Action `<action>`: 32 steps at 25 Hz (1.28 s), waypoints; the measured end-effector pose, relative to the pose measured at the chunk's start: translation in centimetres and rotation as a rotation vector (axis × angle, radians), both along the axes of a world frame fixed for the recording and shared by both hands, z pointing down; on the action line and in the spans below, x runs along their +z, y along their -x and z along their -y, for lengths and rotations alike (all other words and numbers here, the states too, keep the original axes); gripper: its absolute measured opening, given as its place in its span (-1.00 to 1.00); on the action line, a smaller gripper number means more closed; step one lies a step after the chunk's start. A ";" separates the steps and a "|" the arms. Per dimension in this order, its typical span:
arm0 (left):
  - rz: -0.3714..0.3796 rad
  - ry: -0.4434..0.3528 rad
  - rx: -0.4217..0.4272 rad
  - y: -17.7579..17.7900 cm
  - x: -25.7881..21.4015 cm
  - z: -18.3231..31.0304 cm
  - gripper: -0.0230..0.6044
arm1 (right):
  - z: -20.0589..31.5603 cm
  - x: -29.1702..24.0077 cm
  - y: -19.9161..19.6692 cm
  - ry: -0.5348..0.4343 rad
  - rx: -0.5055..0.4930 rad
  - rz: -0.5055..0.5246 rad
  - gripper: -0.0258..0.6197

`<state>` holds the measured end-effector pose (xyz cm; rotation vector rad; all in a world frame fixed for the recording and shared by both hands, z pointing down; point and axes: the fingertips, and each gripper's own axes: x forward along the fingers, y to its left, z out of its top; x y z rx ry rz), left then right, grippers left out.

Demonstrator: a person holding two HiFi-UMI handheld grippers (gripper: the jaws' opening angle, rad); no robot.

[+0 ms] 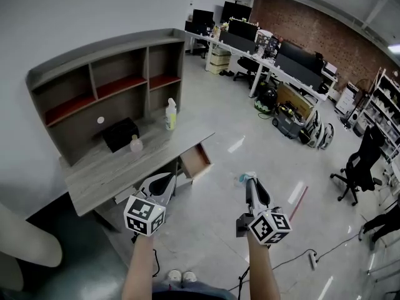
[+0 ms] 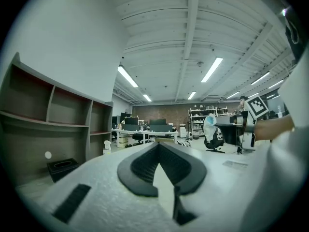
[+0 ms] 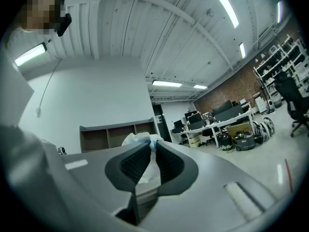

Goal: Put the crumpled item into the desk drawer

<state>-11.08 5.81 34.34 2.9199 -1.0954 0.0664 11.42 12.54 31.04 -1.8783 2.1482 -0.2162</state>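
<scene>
The crumpled item [image 3: 139,140], white with a bit of blue, is pinched between the pads of my right gripper [image 3: 150,147]. In the head view that gripper [image 1: 249,181] hangs over the floor to the right of the desk, with the crumpled item [image 1: 242,179] at its tip. The desk drawer [image 1: 195,160] is pulled out at the desk's right end, left of and beyond the right gripper. My left gripper [image 1: 167,179] hovers by the desk's front edge, just left of the drawer. Its jaws [image 2: 158,145] meet at the tips with nothing between them.
The grey desk [image 1: 106,170] carries a shelf hutch [image 1: 106,86], a black box [image 1: 120,134], a spray bottle [image 1: 170,114] and a small bottle [image 1: 135,144]. Office desks, a black chair [image 1: 361,167] and a cable with a power strip [image 1: 310,260] lie to the right.
</scene>
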 end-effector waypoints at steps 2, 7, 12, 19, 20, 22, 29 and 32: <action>-0.001 0.002 0.003 0.1 0.1 0.2 -0.93 | 0.2 0.1 0.0 0.001 0.005 -0.002 -0.77; -0.005 -0.004 0.011 0.8 0.3 0.9 -0.93 | 0.3 0.1 0.1 -0.002 0.024 -0.004 -0.77; 0.000 -0.002 0.022 1.1 0.5 1.8 -0.93 | 0.9 0.3 -0.2 -0.009 0.042 0.005 -0.77; -0.009 -0.001 -0.013 1.1 1.0 5.4 -0.93 | 5.3 0.5 -1.0 -0.008 0.017 -0.005 -0.76; -0.010 -0.001 -0.022 0.9 1.2 6.3 -0.93 | 6.3 0.6 -1.2 -0.007 0.009 -0.008 -0.76; -0.006 -0.001 -0.040 0.5 1.6 8.3 -0.93 | 8.7 1.1 -1.9 -0.009 -0.008 -0.009 -0.76; 0.003 0.020 -0.147 -2.2 3.8 17.2 -0.93 | 21.1 3.0 -5.8 0.010 -0.099 0.007 -0.76; 0.020 0.048 -0.183 -4.3 5.3 21.3 -0.93 | 26.7 3.4 -7.6 0.020 -0.144 0.008 -0.76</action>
